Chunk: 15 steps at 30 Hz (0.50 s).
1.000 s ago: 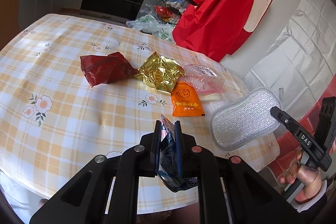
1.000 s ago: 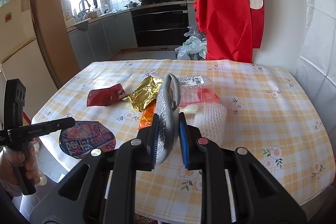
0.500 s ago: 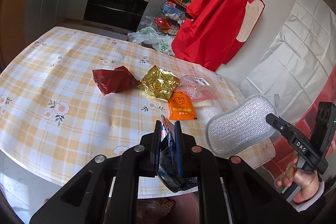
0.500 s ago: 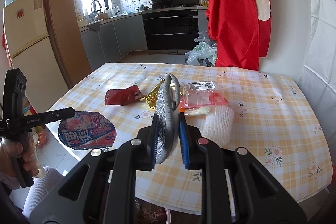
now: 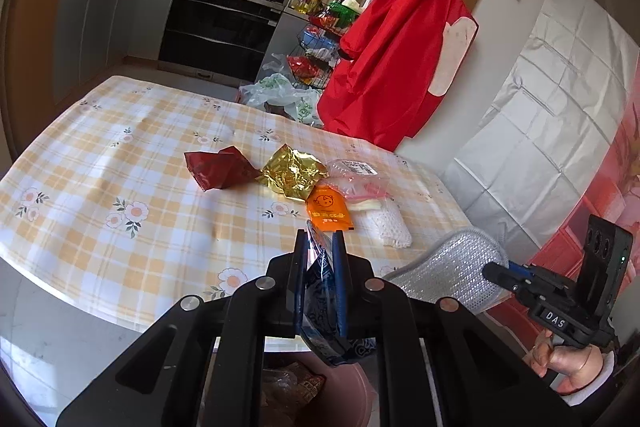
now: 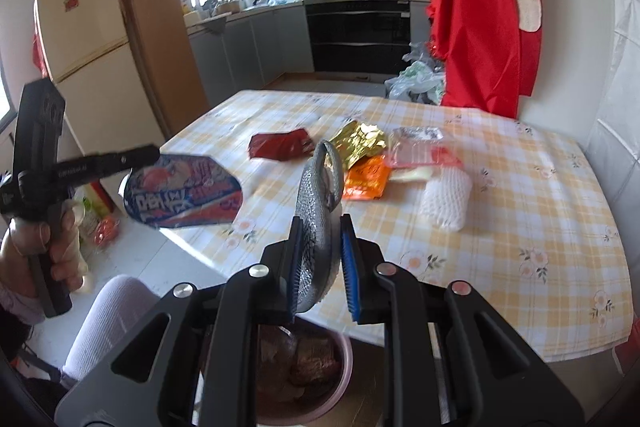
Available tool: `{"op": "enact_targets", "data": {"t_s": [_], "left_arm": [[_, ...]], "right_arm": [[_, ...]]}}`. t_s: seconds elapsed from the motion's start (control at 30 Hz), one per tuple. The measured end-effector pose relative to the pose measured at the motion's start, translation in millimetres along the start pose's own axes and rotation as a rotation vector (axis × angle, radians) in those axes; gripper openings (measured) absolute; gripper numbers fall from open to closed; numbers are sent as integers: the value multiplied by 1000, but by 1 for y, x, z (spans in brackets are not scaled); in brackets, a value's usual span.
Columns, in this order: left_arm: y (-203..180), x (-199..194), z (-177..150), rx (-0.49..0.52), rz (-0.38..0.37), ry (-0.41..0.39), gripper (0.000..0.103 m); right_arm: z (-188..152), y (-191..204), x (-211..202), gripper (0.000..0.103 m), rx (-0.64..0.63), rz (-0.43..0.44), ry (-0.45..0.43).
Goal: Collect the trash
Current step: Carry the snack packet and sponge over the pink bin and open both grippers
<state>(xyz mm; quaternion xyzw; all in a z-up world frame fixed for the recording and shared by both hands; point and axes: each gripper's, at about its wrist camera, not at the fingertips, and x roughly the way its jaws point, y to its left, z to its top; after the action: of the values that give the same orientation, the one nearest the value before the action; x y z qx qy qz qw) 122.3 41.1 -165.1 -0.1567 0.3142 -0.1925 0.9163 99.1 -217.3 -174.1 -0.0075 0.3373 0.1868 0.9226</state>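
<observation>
One red wrapper [image 5: 218, 169], one gold wrapper [image 5: 294, 175], one orange sachet [image 5: 328, 209], one foam net [image 6: 446, 201], one clear tray [image 5: 354, 173], one blue lid [image 6: 182, 191], one silver pad [image 5: 448, 275], one pink bin [image 6: 342, 371].

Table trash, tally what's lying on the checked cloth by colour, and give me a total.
Red: 1, the crumpled red wrapper
Gold: 1, the gold foil wrapper
Orange: 1, the orange sachet
Clear: 1, the clear plastic tray
White: 1, the white foam net
Total: 5

pink bin [image 6: 344, 359] mostly hidden behind gripper frame, its contents unclear, orange packet [image 5: 329, 209] print too small
</observation>
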Motion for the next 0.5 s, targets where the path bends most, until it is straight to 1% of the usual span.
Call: {"op": "enact_targets", "data": {"t_s": [0.27,0.33,0.37,0.4,0.43,0.47,0.5], "left_arm": [[-9,-33,-17,-4,-18,-18,12],[-9,-39,-20,-4,-18,-23,11],[-9,-41,-21,-2,-19,-25,10],[-9,-43,-22,-1,-19,-25,9],[-9,-44,-24,-3,-21,-25,5],[-8,-44,-25,-7,-24,-21,2],[-8,-42,-26,-14,-28,-16,0]], "right_arm": [[-28,30,0,22,-29,61,108],[-33,37,2,23,-38,81,137],[-35,40,4,25,-43,89,151],[-37,43,6,30,-47,93,164],[-38,44,7,37,-48,92,169],[-39,45,9,57,-48,79,174],[-40,46,10,63,-47,59,179]]}}
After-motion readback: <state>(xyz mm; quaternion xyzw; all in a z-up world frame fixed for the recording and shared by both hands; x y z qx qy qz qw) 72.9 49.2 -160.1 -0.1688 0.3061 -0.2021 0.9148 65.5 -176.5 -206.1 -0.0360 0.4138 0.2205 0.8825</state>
